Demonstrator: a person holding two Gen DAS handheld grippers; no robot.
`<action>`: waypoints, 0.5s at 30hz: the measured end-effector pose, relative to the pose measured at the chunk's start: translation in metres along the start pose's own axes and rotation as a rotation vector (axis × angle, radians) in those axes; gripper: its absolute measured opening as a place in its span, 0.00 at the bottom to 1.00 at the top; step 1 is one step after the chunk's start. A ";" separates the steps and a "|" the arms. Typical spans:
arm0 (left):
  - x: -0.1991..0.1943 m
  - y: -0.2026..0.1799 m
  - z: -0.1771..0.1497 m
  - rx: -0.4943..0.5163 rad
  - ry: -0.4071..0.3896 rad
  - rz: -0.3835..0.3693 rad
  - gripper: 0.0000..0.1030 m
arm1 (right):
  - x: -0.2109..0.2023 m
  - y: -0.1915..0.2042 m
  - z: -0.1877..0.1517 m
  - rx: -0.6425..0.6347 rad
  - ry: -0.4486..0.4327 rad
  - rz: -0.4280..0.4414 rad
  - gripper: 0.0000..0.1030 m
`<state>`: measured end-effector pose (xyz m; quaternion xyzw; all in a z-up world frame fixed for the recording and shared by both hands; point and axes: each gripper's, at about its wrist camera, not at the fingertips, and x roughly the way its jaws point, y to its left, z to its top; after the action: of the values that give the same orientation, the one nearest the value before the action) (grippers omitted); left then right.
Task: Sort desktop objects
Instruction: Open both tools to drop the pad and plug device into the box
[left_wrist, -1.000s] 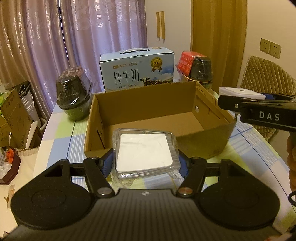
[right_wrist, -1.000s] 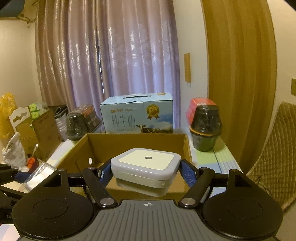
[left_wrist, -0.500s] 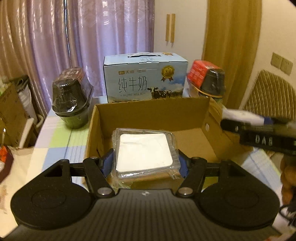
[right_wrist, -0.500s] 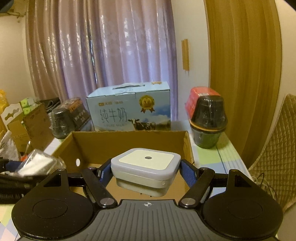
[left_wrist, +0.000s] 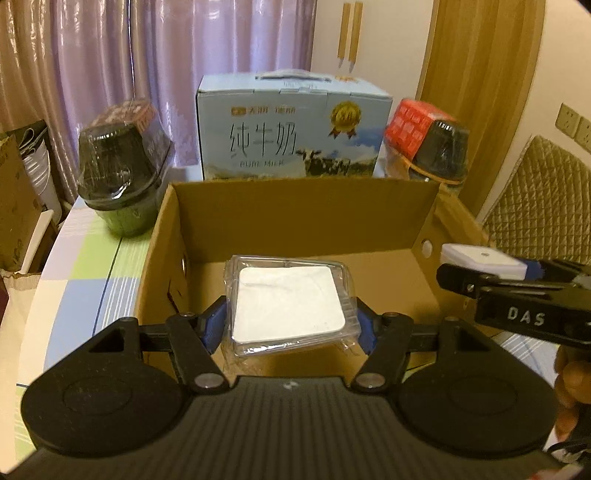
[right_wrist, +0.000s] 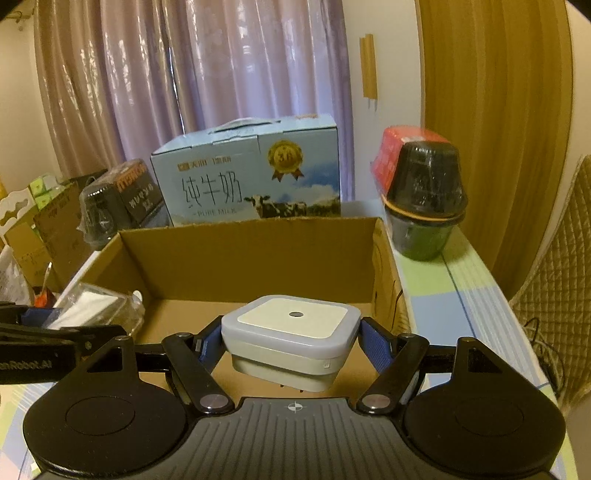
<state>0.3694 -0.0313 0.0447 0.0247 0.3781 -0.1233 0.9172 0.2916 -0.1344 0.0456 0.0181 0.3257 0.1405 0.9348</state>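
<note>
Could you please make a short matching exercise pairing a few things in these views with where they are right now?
Things:
1. clear-wrapped white pad
2. white square device
3. blue milk carton
4. red-topped dark jar

Places:
A. behind the cardboard box
B. in the left claw
C. right of the box, on the table
D. in the right claw

Pairs: 1-B, 2-D, 3-A, 4-C

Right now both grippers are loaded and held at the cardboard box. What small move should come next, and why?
Probably lower both a little, then release. The left gripper is shut on the clear-wrapped white pad and the right gripper on the white square device. Both hang over the open cardboard box, whose visible floor is bare, but above it, so dropping now risks a tumble.
</note>
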 end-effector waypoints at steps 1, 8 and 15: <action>0.002 0.000 0.000 0.005 0.003 0.004 0.63 | 0.002 0.000 -0.001 0.000 0.002 0.001 0.71; -0.010 0.002 0.001 0.000 -0.034 0.005 0.66 | 0.006 0.001 -0.004 -0.006 0.015 0.007 0.71; -0.030 0.011 -0.005 -0.041 -0.062 0.009 0.71 | 0.007 0.009 -0.003 -0.018 0.017 0.008 0.71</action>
<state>0.3482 -0.0141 0.0615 0.0037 0.3519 -0.1119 0.9293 0.2926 -0.1241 0.0406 0.0096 0.3321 0.1473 0.9316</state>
